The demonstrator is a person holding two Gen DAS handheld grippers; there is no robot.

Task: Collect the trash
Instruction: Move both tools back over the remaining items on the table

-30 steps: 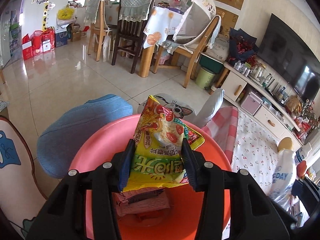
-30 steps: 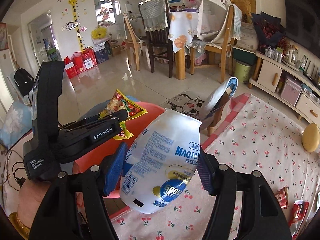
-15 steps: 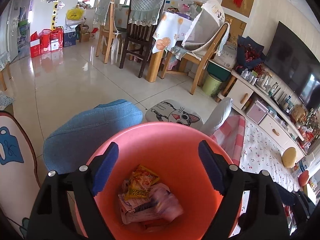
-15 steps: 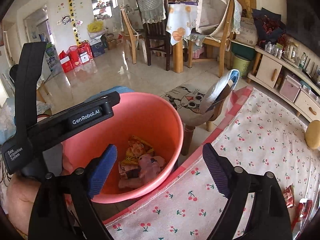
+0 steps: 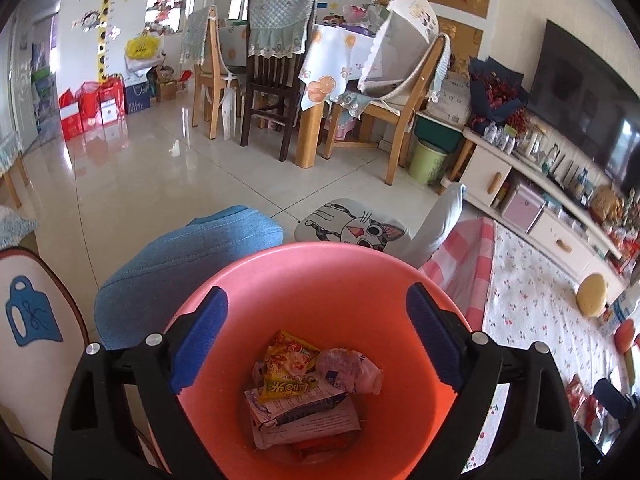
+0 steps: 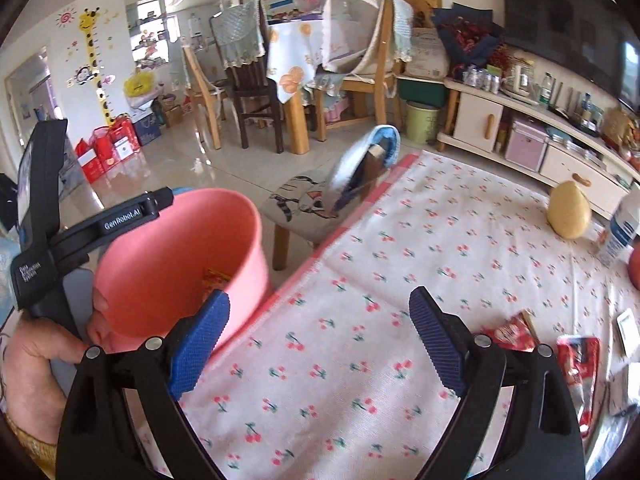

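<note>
Left-wrist view, left to right: white chair back with a blue jug motif (image 5: 34,316); blue cushion (image 5: 188,256); pink bucket (image 5: 320,276) at centre, seen from above. Left gripper (image 5: 316,344) hangs over the bucket mouth; its jaws have just been opening, blue pads now wide apart, nothing between them. Bucket contents: yellow snack wrapper (image 5: 286,376) on top of a flattened carton (image 5: 304,412), crumpled white plastic bottle (image 5: 350,370) touching the wrapper on the right. Cat-print stool (image 5: 352,230) behind the bucket; cherry-print cloth (image 5: 536,320) to the right.

Right-wrist view, left to right: person's hand (image 6: 36,364) gripping the other gripper's black body (image 6: 44,240), thumb against the bucket (image 6: 180,256) wall; a bit of yellow wrapper visible inside. Right gripper (image 6: 320,340) over the cherry-print cloth (image 6: 360,280), beside the bucket; jaws have just been opening, now spread wide and empty. Further right on the cloth: two red wrappers (image 6: 516,330) (image 6: 578,372) near the right fingertip; yellow round fruit (image 6: 568,210) and a white carton (image 6: 622,228) well beyond.
</note>
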